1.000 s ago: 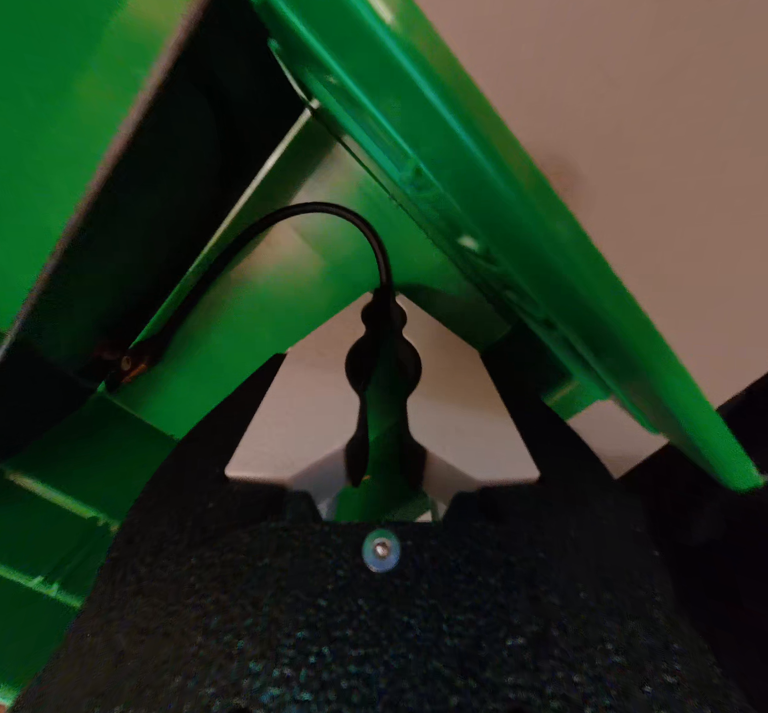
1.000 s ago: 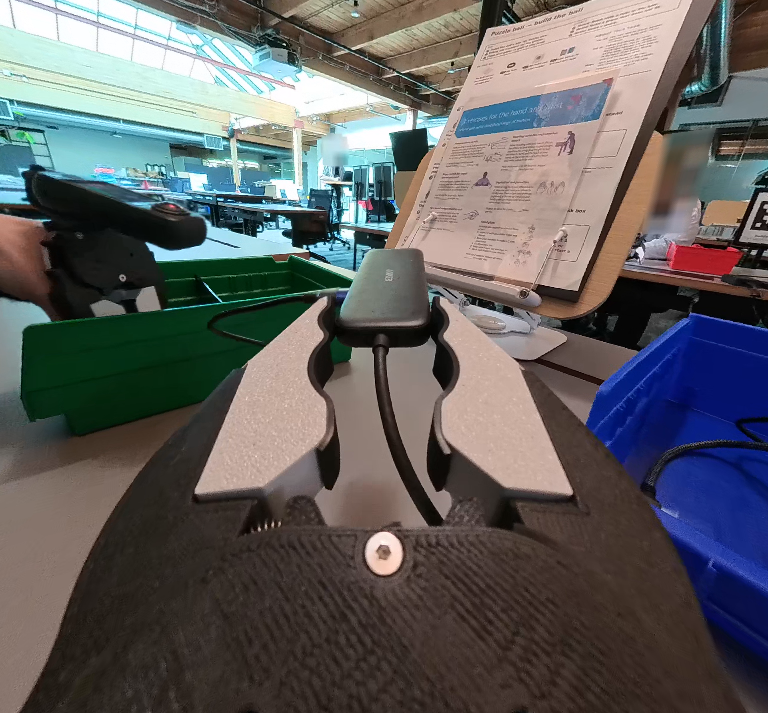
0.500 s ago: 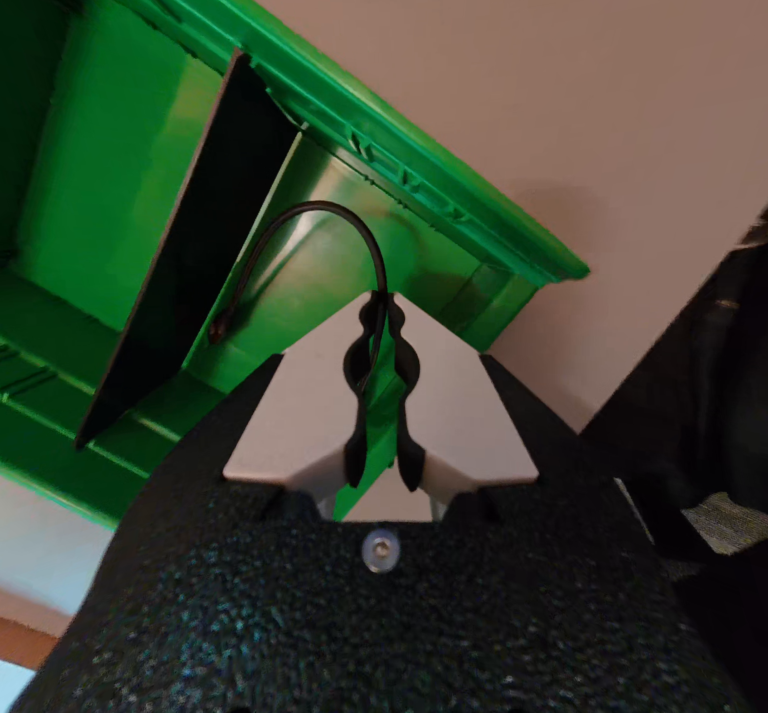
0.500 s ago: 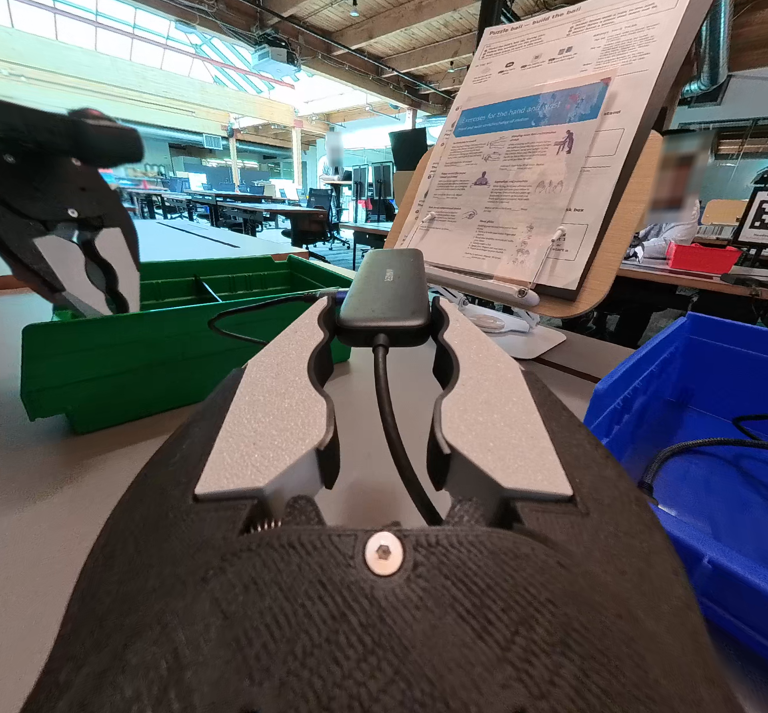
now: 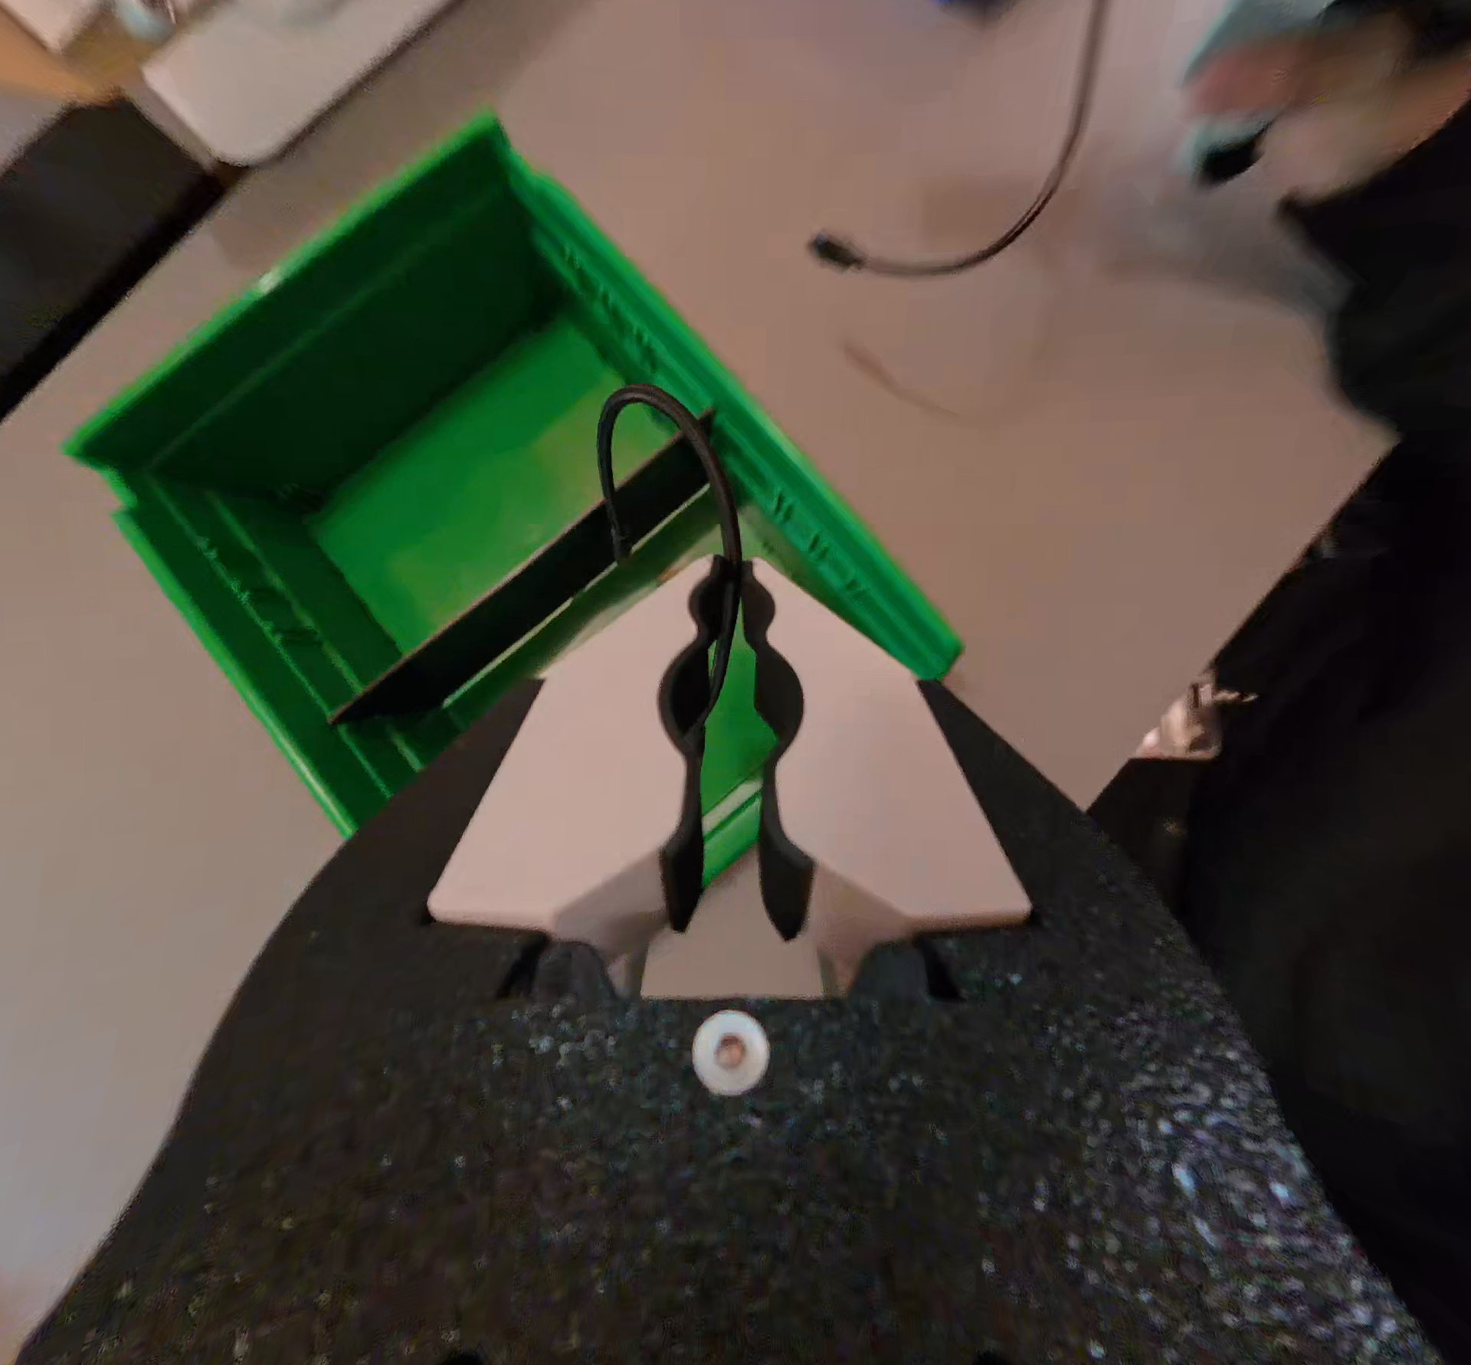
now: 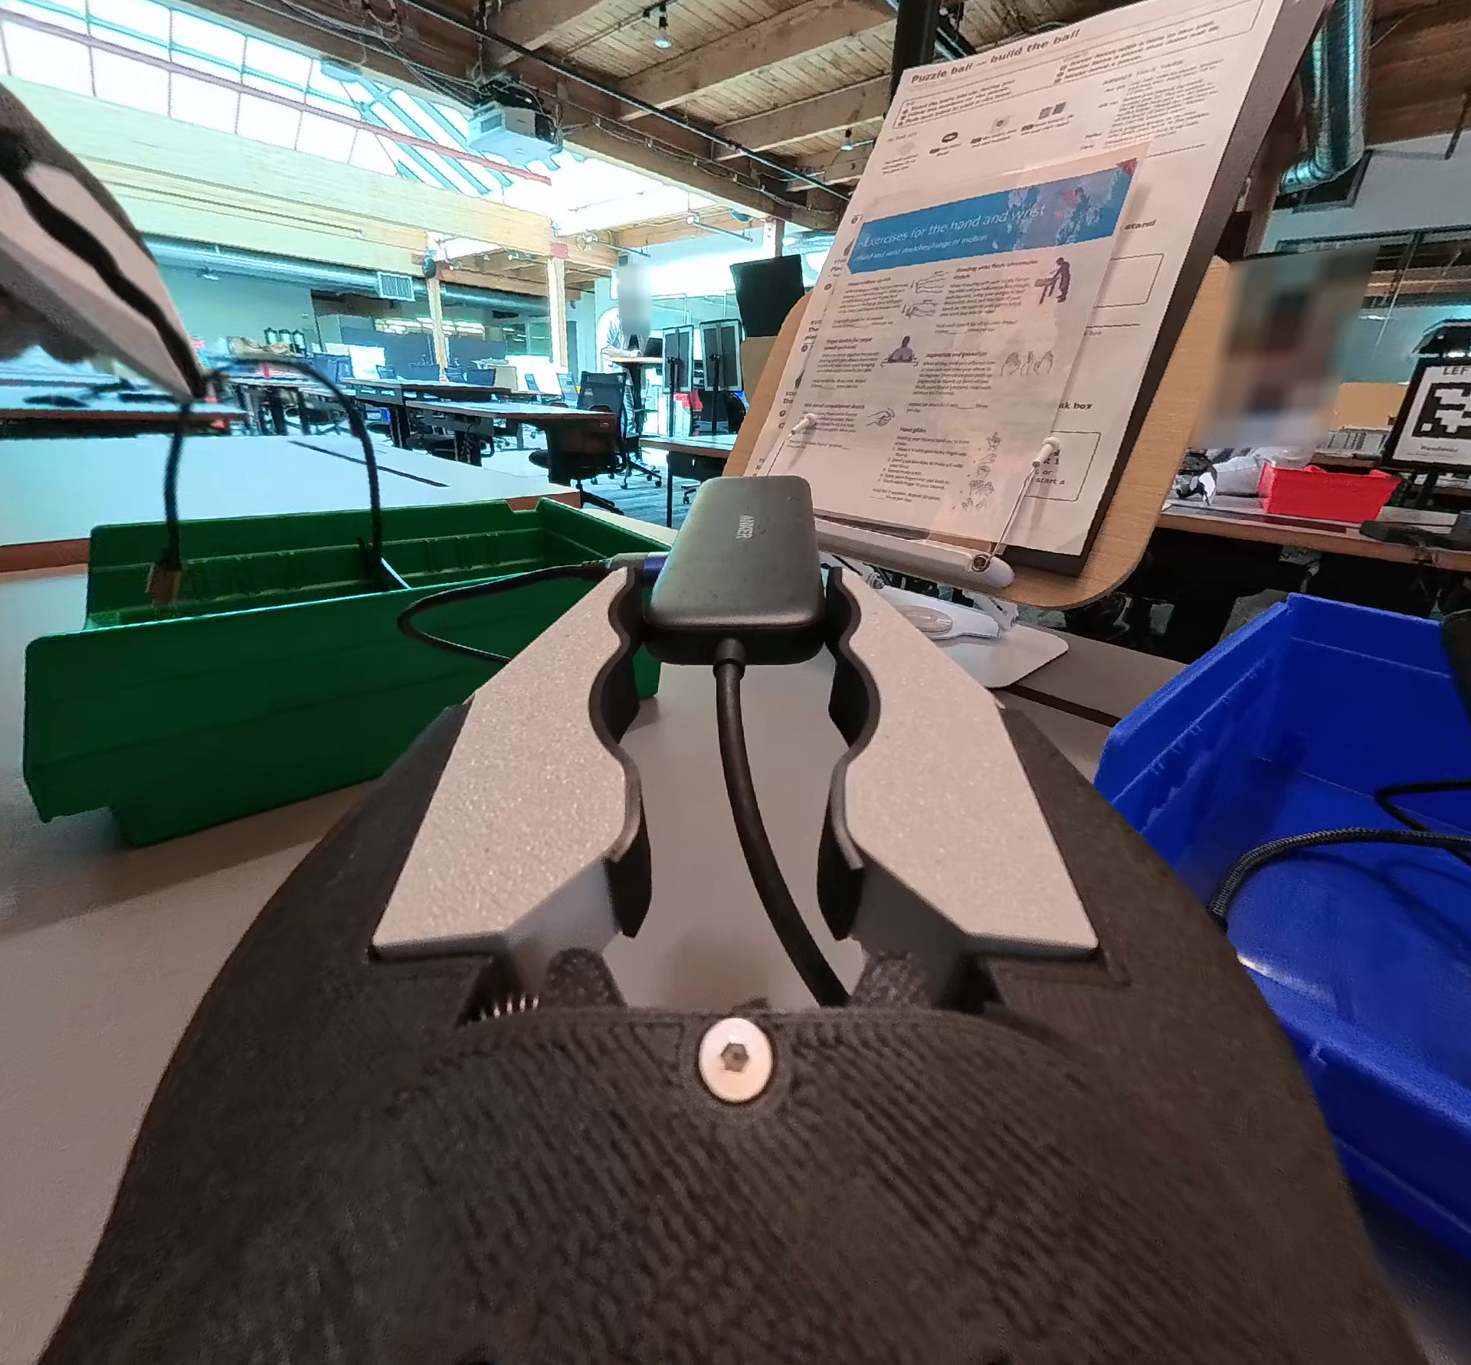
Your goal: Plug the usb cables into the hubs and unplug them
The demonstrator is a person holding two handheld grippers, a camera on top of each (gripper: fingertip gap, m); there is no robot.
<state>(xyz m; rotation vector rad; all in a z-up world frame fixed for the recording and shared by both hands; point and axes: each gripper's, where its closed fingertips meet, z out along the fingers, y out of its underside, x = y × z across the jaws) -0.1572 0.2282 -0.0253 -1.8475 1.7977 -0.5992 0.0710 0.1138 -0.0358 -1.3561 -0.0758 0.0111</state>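
Observation:
My left gripper (image 5: pixel 726 571) is shut on a thin black usb cable (image 5: pixel 720 467), held high above the green bin (image 5: pixel 263 451). The cable arches forward and its free end hangs down. In the right wrist view the left gripper (image 6: pixel 187 384) is at the upper left, with the cable (image 6: pixel 362 451) looping under it and a gold-tipped plug (image 6: pixel 167 583) dangling over the green bin (image 6: pixel 239 690). My right gripper (image 6: pixel 732 595) is shut on a dark grey hub (image 6: pixel 740 547), held level above the table. The hub's own cord (image 6: pixel 740 770) runs back between the fingers.
A blue bin (image 6: pixel 1313 809) with black cables stands at the right. A tilted document stand (image 6: pixel 1035 292) on a white base is behind the hub. A black divider (image 5: pixel 517 610) splits the green bin. The hub's cord end (image 5: pixel 832 248) hangs over the table.
My left gripper has lifted out of the green bin with the black cable and risen well above it. My right gripper and the hub have stayed still.

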